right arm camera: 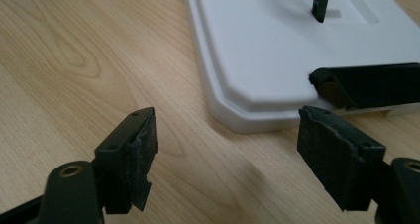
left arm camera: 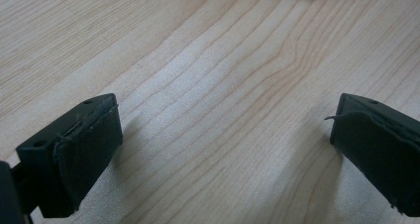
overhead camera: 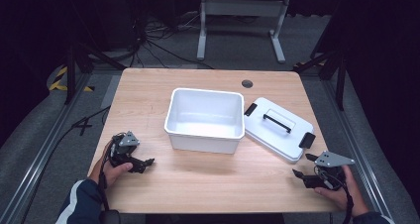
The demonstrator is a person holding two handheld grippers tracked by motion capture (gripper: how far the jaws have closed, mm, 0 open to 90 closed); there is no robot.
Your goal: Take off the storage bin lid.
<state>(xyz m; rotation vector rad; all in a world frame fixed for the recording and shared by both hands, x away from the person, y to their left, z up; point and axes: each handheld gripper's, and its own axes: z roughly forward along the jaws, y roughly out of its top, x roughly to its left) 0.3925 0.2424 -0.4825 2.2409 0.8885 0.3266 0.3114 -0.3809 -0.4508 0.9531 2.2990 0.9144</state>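
A white plastic bin (overhead camera: 204, 119) stands open and empty in the middle of the wooden table (overhead camera: 148, 85). Its white lid (overhead camera: 277, 130) lies flat to the right of it, black handle (overhead camera: 277, 123) up and a black latch at each end. My left gripper (overhead camera: 147, 164) rests open on the table at the front left, apart from the bin. In the left gripper view its pads (left arm camera: 89, 157) frame bare wood. My right gripper (overhead camera: 303, 165) is open at the front right, just short of the lid's near corner (right arm camera: 247, 110), holding nothing.
A round cable hole (overhead camera: 246, 84) sits near the table's far edge. Beyond the table are a white frame (overhead camera: 242, 21) and cables on the grey floor. Bare wood lies in front of the bin between the two hands.
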